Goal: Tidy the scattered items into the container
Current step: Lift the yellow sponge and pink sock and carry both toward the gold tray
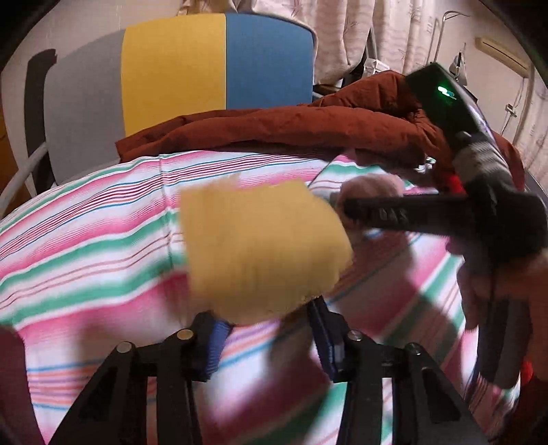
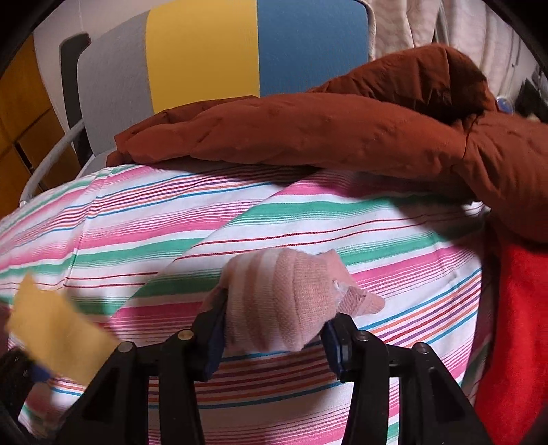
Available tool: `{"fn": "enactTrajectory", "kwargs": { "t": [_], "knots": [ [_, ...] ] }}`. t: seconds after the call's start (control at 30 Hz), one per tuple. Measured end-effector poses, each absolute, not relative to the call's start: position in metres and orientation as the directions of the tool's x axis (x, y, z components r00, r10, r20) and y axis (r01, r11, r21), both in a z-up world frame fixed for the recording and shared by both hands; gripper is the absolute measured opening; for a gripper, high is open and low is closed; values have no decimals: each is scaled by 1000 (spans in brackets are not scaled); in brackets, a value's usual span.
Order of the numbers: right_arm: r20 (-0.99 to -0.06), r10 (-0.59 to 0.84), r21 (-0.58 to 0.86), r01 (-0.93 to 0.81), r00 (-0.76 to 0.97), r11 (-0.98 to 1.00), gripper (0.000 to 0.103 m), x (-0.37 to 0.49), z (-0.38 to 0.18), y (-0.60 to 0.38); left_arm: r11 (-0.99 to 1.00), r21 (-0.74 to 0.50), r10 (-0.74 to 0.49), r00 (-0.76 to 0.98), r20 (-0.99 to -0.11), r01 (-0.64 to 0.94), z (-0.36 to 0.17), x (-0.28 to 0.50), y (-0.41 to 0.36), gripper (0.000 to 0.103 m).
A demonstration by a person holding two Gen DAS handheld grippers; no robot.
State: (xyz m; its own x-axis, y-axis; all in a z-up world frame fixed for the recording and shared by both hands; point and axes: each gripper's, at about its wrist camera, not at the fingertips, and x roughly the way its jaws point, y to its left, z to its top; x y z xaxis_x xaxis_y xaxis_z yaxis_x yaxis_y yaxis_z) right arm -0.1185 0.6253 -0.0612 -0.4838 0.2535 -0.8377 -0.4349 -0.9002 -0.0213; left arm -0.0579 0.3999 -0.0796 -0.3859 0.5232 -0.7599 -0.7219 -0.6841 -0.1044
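Observation:
A fuzzy yellow cloth (image 1: 263, 246), blurred, sticks up between the blue pads of my left gripper (image 1: 270, 328), which is shut on its lower end just above the striped bedcover (image 1: 85, 246). The same yellow cloth (image 2: 58, 328) shows at the lower left of the right wrist view. My right gripper (image 2: 274, 328) is shut on a pink striped sock (image 2: 284, 301), bunched between its pads over the bedcover (image 2: 137, 222). In the left wrist view one of the right gripper's fingers (image 1: 394, 210) reaches in from the right, close beside the yellow cloth, with the pink sock (image 1: 371, 186) behind it.
A rust-brown padded jacket (image 2: 308, 130) lies across the far side of the bed. A red cloth (image 2: 513, 325) lies at the right edge. Behind stands a grey, yellow and blue headboard (image 1: 212, 65), with curtains (image 1: 394, 30) to its right. A hand (image 1: 496, 301) holds the right gripper.

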Motion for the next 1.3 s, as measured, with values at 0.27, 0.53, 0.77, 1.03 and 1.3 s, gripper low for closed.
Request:
{"fn": "enactTrajectory", "kwargs": {
  "t": [0.27,0.53,0.77,1.03,1.3],
  "knots": [
    [-814,272,-106,-330,-513,-938,48,-123,-56,591,-719,-141,529,-405,-746,-680,-79,-49,359,10],
    [-802,270,-137,-275,-533,-952,48,-118,-48,568,-691,-196,570,-358,-740,-696,-78,-29,332,6],
    [-829,199,-28,-317,-522,-948,48,-92,-30,571,-685,-219,578,-334,-745,-695,-74,-16,322,22],
    [-810,170,103,-421,-561,-901,48,-50,-24,584,-657,-211,614,-352,-706,-724,-53,2,337,60],
    [-805,163,156,-469,-570,-869,48,-46,-27,610,-602,-274,660,-275,-699,-750,-47,12,366,68]
  ]
}}
